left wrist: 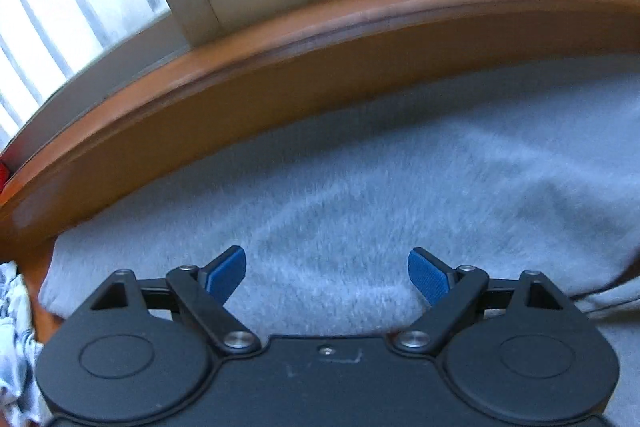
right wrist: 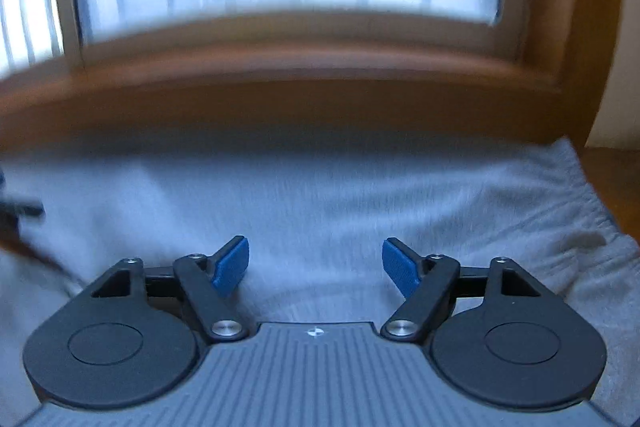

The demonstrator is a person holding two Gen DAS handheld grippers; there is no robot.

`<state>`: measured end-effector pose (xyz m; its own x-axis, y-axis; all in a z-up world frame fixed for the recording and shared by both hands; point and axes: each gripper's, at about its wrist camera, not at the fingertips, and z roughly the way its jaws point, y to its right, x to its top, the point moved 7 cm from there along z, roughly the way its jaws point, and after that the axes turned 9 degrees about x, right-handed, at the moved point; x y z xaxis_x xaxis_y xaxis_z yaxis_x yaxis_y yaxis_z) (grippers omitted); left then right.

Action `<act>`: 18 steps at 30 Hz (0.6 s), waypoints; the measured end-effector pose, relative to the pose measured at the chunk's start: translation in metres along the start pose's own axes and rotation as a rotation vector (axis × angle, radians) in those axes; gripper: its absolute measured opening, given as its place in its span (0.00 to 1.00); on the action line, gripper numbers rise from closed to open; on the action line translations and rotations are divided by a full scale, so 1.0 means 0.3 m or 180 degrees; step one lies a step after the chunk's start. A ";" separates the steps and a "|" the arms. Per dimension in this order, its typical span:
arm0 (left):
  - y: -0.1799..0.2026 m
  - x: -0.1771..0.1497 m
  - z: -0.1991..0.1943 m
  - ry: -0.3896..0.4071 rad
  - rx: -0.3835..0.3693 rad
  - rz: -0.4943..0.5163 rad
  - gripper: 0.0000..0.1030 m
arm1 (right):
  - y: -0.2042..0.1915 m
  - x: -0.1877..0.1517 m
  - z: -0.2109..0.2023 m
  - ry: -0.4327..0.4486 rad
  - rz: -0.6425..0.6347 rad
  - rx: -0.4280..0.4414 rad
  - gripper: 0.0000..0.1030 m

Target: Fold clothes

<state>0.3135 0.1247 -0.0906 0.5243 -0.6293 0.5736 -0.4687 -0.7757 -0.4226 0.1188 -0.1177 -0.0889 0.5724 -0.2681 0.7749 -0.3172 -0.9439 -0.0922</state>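
Fuzzy grey cloth garment (left wrist: 360, 187), glossy wood ledge (left wrist: 280, 67)

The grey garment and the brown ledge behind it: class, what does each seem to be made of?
Grey garment: looks like soft knitted fleece or jersey, matt and slightly fuzzy, lying in gentle folds. Brown ledge: probably varnished wood, smooth with a faint sheen and a moulded edge; blur hides any grain.

Black hand-held gripper (left wrist: 327, 277), blue ribbed pads (left wrist: 226, 277), silver screws

garment (left wrist: 360, 187): light grey | window ledge (left wrist: 240, 75): orange-brown | gripper pads (left wrist: 226, 277): blue
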 end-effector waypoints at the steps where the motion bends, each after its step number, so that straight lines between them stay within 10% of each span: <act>1: 0.002 -0.011 0.010 -0.0031 0.0035 0.0021 0.86 | -0.001 -0.027 0.006 -0.0033 -0.0059 0.0007 0.75; 12: -0.112 -0.099 0.019 -0.0119 -0.0181 -0.0352 0.99 | 0.053 -0.057 -0.182 0.0318 0.0125 -0.0027 0.77; 18: -0.056 -0.112 -0.149 0.0094 -0.0225 -0.0274 0.96 | 0.323 -0.175 -0.485 0.0436 0.0393 -0.0700 0.80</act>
<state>0.2720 0.1609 -0.0715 0.5440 -0.5582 0.6265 -0.4724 -0.8208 -0.3211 -0.0519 -0.1669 -0.0476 0.4164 -0.3357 0.8449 -0.5433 -0.8371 -0.0648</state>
